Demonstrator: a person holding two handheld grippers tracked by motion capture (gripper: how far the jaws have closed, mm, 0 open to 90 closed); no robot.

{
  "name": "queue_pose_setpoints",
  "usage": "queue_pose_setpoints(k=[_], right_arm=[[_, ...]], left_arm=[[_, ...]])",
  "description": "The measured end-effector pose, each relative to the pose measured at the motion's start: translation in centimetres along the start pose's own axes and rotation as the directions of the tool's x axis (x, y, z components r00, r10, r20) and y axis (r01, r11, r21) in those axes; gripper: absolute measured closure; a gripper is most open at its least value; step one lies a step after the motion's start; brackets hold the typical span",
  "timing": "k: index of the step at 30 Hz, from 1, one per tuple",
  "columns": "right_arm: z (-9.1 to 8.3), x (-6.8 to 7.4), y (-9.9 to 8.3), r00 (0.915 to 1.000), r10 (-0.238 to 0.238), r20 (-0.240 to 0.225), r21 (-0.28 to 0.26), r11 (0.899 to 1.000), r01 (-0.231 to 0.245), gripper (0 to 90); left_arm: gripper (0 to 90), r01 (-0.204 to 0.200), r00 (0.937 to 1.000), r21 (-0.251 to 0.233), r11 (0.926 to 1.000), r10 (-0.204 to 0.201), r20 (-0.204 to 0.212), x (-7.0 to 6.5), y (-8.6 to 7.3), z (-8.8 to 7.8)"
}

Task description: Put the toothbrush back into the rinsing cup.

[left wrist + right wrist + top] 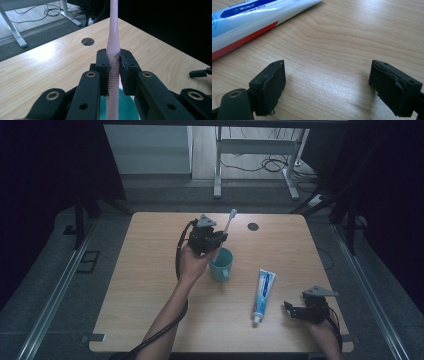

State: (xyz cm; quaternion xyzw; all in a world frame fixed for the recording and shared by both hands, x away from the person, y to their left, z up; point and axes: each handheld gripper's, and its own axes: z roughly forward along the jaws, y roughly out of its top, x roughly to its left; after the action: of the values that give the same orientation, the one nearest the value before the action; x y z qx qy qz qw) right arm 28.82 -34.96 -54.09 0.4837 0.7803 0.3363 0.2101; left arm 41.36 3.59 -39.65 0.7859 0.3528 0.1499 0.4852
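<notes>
The left gripper (pixel 220 238) is clamped on the pink toothbrush (pixel 226 231), its jaws pressed against the ribbed part of the handle, as the left gripper view makes plain (pixel 113 72). The brush stands nearly upright, leaning a little, with its bristle end pointing up and away from the cup (pixel 221 264) and its lower handle end reaching down toward the cup's mouth. In the left gripper view the teal rim (pixel 125 105) sits directly under the handle, so the brush's long axis runs almost straight through the cup's opening. Whether the handle end is already inside the rim or just above it I cannot tell.

That alignment is what the next move seems to turn on: the brush is above the cup, and the travel left looks to be along the brush's own length, down into the cup.

The right gripper (pixel 296 310) rests on the table (pixel 150 285), well apart from the cup, on the side beyond the toothpaste (pixel 263 295). Its jaws stand wide apart with nothing between them (pixel 324 82). The tube lies flat just beside it, cap end toward the person and its length running away from the cup's near side. The left hand is far nearer the cup; the right is nearer the tube.
</notes>
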Motion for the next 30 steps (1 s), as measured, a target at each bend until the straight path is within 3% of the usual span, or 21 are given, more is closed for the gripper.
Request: queue_pose_setpoints(k=[30], right_arm=[[0.0, 0.0, 0.0, 1.0000, 0.001, -0.001, 0.001, 1.000, -0.001, 13.8]], left_arm=[[78.5, 0.013, 0.9999, 0.056, 0.9984, -0.013, -0.010, 0.0, -4.0, 2.6]])
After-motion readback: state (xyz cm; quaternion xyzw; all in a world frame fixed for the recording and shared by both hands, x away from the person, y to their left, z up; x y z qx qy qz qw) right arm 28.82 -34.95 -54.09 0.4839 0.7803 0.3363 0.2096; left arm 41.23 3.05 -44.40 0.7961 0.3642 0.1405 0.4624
